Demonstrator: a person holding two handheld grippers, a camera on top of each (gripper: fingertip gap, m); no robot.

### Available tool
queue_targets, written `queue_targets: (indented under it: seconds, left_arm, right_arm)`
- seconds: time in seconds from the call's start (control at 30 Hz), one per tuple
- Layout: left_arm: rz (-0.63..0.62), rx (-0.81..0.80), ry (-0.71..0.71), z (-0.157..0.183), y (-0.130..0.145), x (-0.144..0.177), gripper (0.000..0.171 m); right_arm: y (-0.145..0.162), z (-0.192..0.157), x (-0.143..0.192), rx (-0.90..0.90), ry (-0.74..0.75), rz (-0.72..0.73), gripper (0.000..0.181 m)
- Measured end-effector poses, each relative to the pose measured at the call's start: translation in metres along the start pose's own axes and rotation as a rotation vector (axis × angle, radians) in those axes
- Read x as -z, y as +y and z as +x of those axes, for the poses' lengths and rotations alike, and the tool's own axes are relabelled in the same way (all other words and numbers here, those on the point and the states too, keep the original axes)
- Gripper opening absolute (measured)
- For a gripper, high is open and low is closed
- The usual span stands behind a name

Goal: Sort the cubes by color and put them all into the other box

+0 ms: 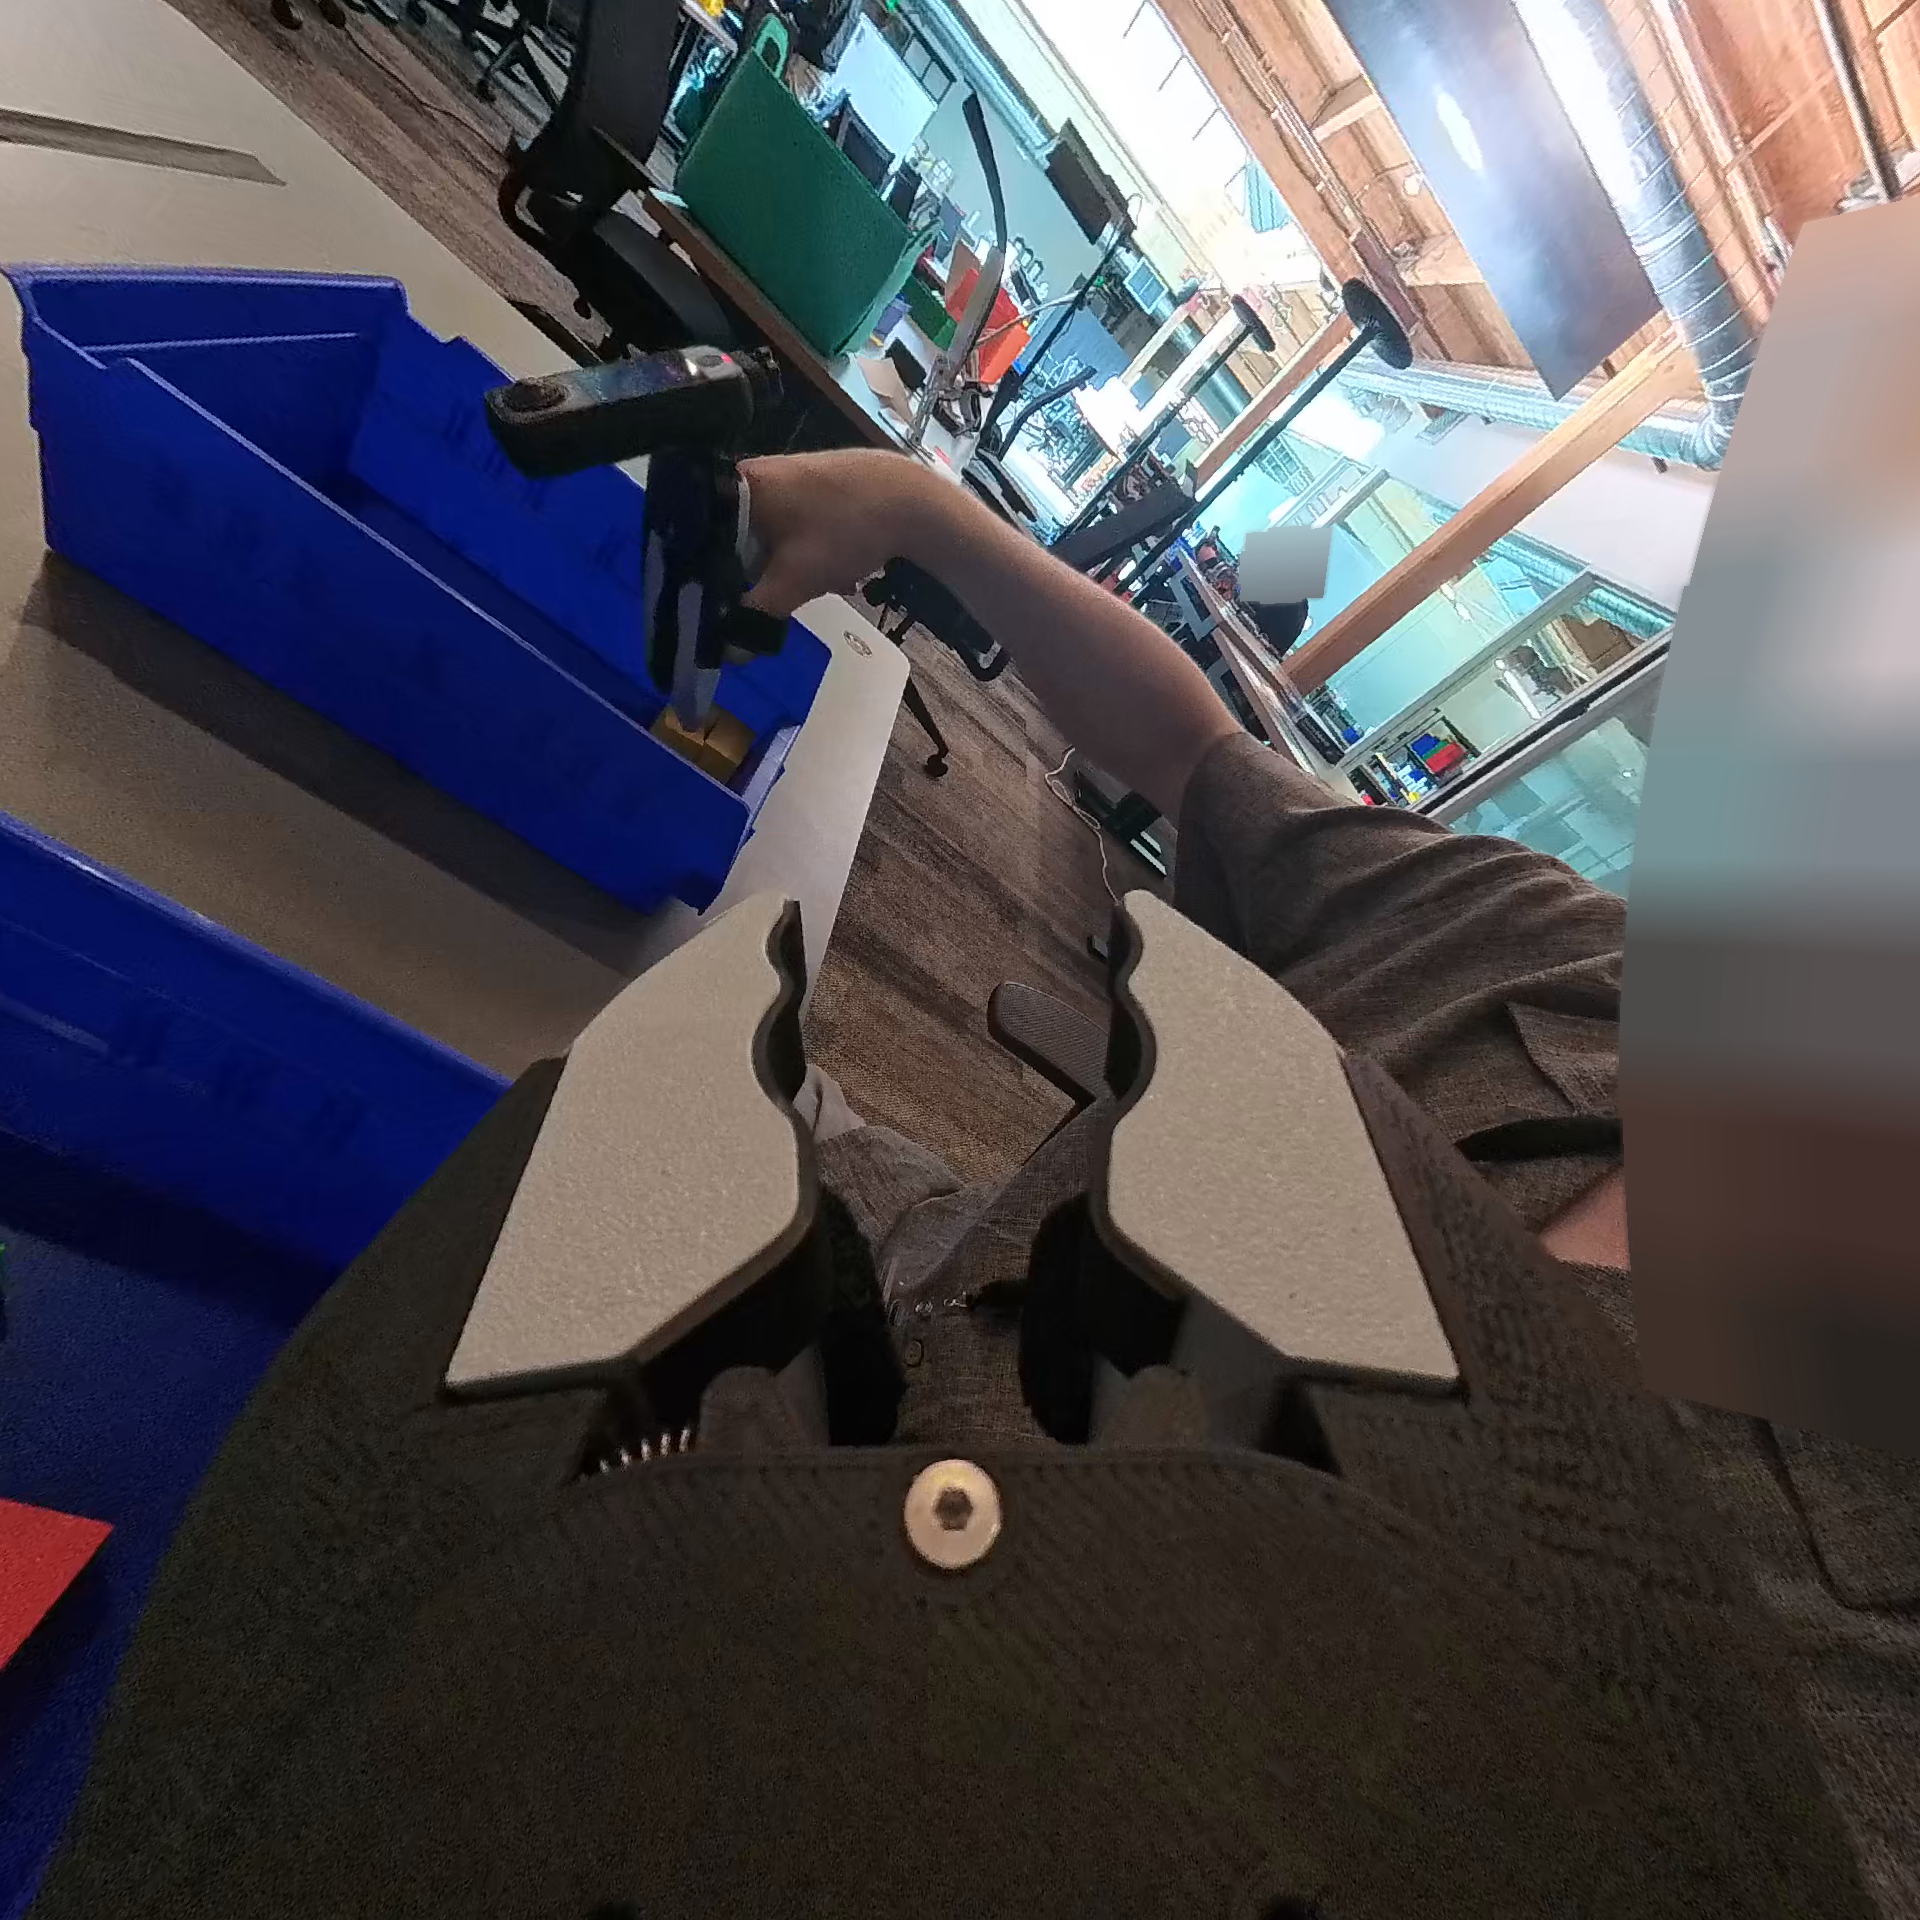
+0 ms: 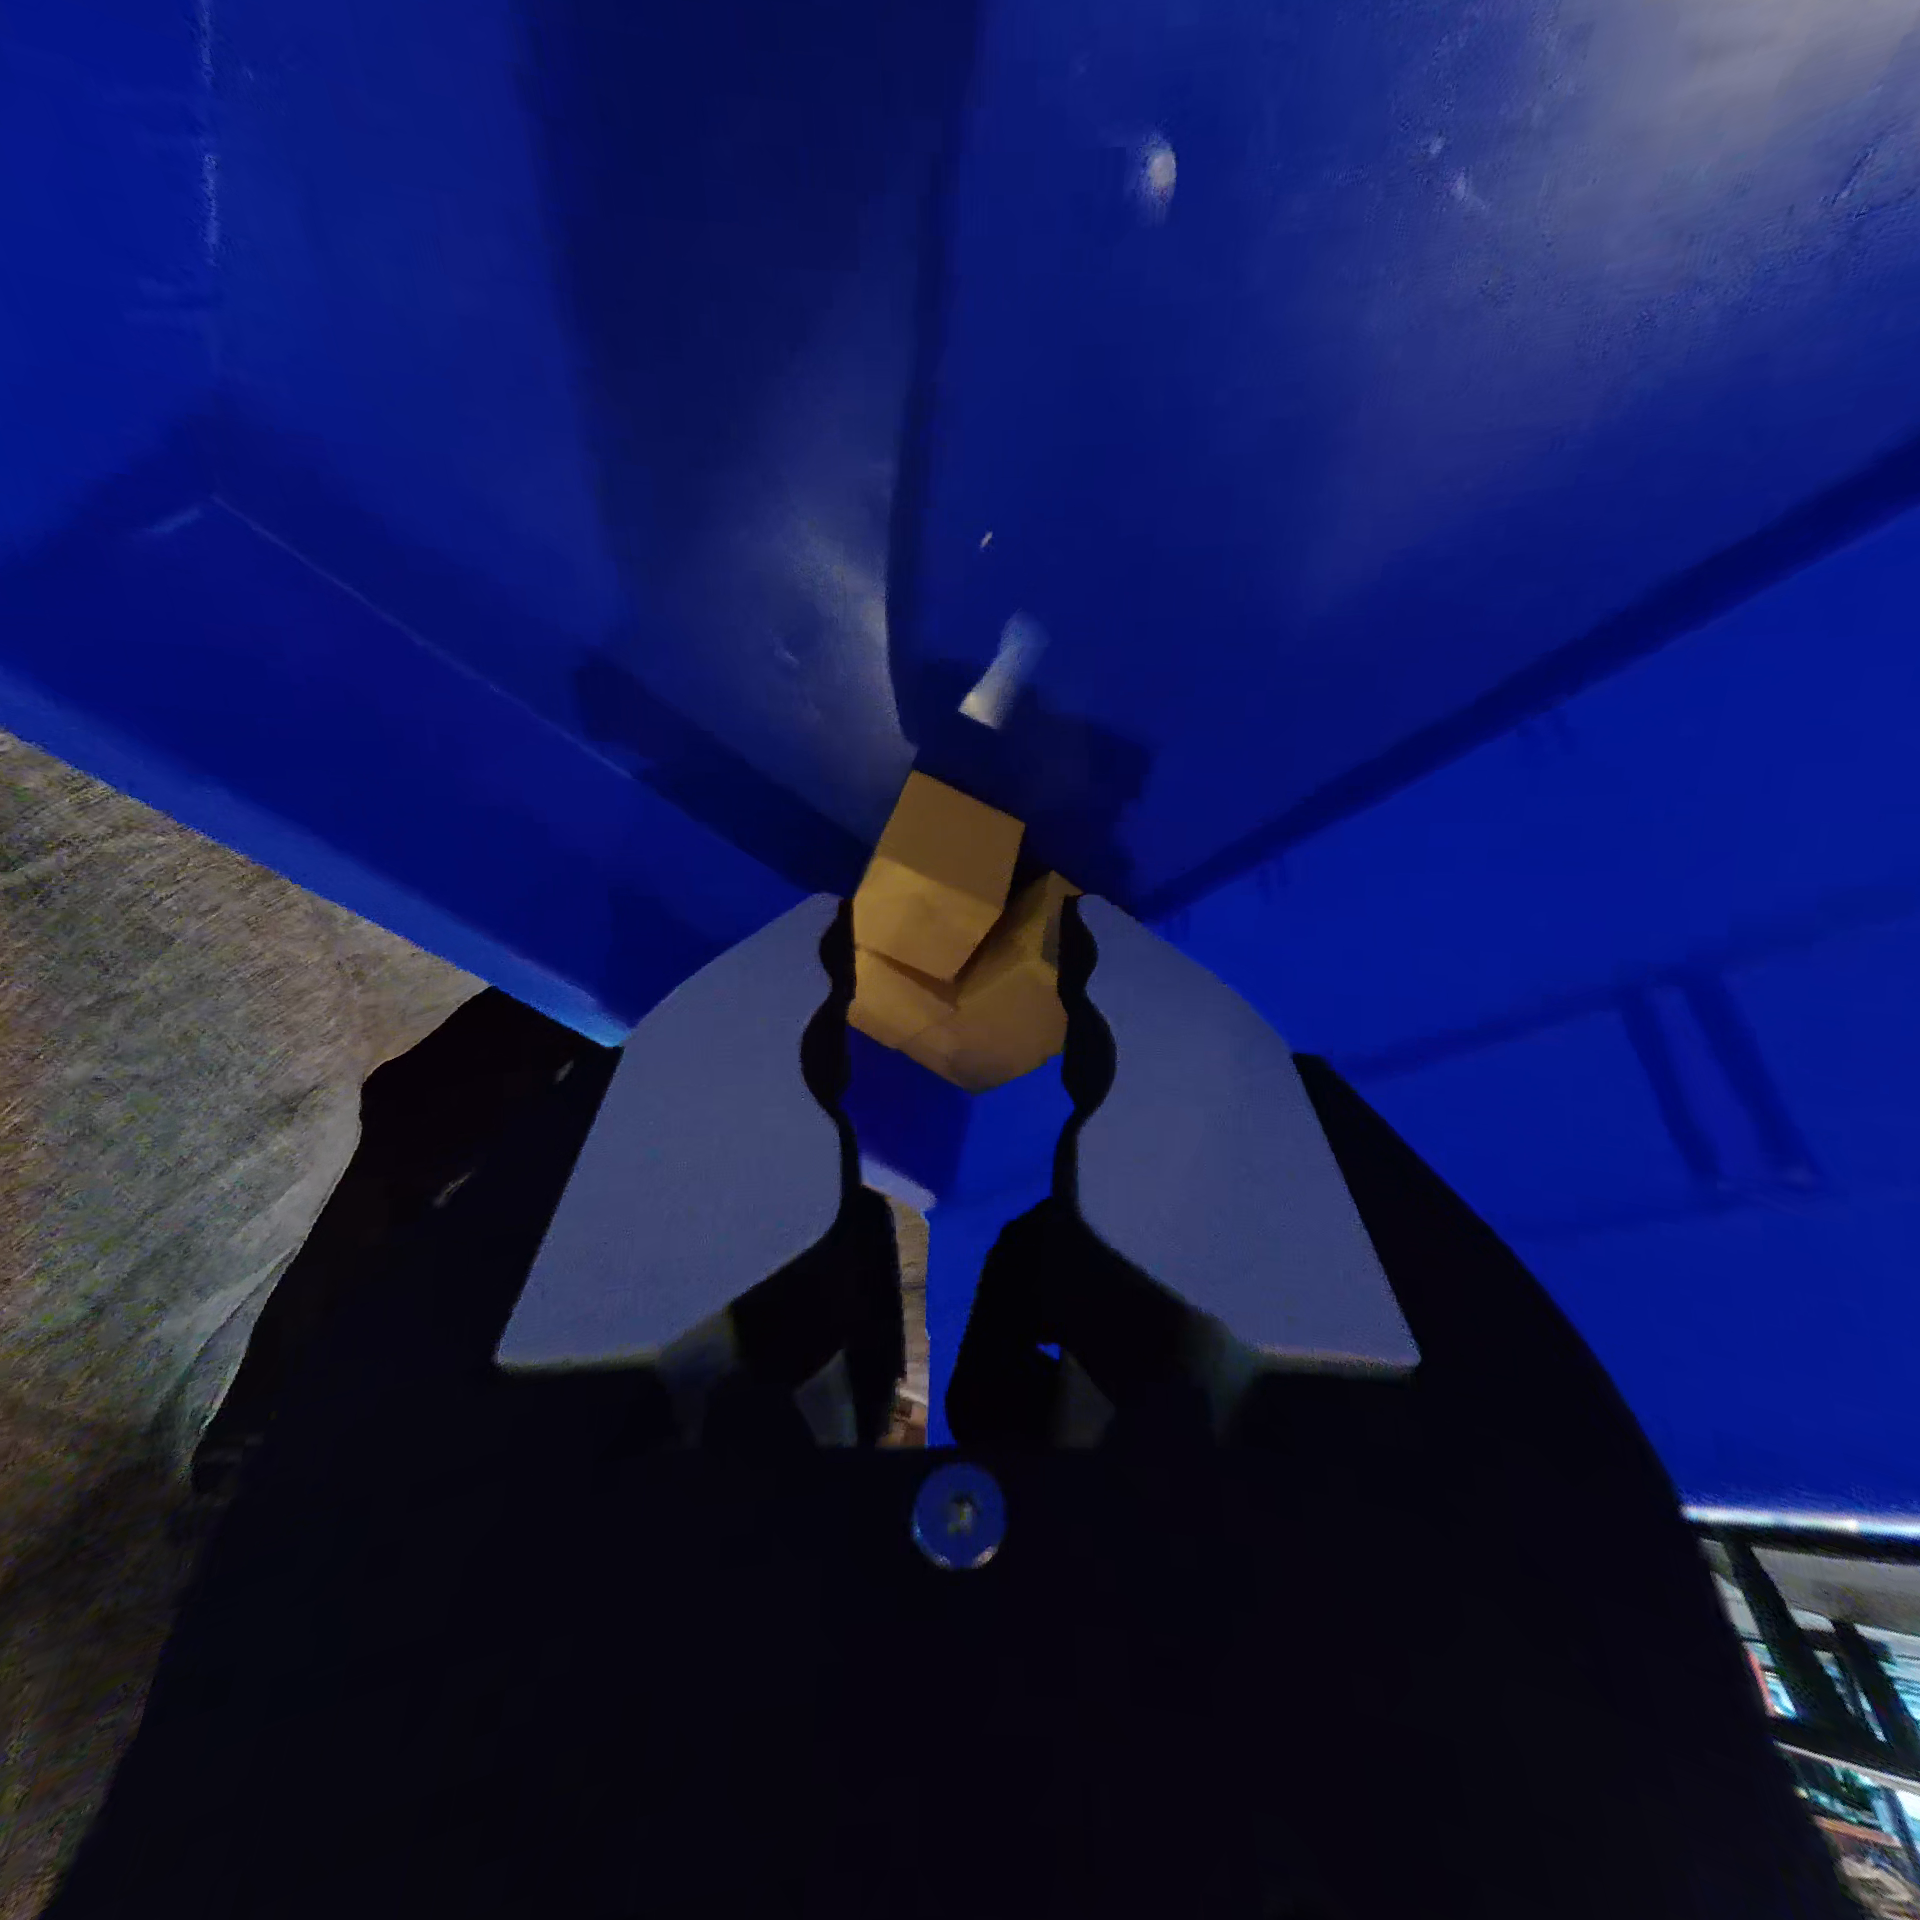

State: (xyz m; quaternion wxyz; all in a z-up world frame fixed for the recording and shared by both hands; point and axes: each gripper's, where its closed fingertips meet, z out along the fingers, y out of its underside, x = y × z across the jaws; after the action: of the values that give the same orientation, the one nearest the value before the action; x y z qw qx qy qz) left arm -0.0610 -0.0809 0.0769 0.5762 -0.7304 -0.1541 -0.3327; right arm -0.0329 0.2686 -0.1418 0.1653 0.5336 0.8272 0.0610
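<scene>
Left gripper (image 1: 956, 997), nearest the lens, hangs with jaws spread and nothing between them, aimed away from the bins toward the person's torso, apparently idle. At 9 o'clock sits a near blue bin (image 1: 208, 1049) holding a red block (image 1: 42, 1579). Farther, at 11 o'clock, the right gripper (image 2: 961, 935) reaches down into the corner of the far blue bin (image 1: 312, 582), its jaws closed around tan wooden blocks (image 2: 951, 935), which rest against the corner walls.
</scene>
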Motion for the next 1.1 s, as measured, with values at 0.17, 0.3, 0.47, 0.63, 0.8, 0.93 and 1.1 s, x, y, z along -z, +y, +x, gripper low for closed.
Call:
queue_targets:
  seconds: [0.17,0.3,0.47,0.63,0.8,0.93,1.1]
  left_arm:
    - [0.004,-0.004,-0.005,0.001,0.000,0.001,0.056]
    - [0.001,0.008,-0.073,-0.012,0.001,0.004,0.056]
    - [-0.021,0.045,-0.401,-0.071,0.006,0.027,0.057]
    - [-0.056,0.070,-0.540,-0.100,0.008,0.034,0.057]
    - [-0.240,0.101,-0.696,-0.137,0.031,0.028,0.057]
    - [-0.431,0.075,-0.699,-0.155,0.050,0.020,0.053]
    - [-0.764,-0.181,-0.820,-0.187,0.059,0.033,0.053]
  right_arm:
    - [-0.002,0.001,-0.005,-0.030,0.000,-0.002,0.036]
    - [0.004,0.003,-0.002,-0.050,0.018,-0.025,0.032]
    - [-0.001,-0.003,0.011,-0.023,0.031,0.048,0.035]
    - [-0.009,-0.023,0.033,0.027,0.074,0.239,0.036]
    - [-0.014,-0.059,0.063,0.079,0.032,0.544,0.041]
    - [-0.011,-0.075,0.090,0.106,0.031,0.808,0.041]
    - [-0.004,-0.084,0.100,0.131,0.049,0.978,0.039]
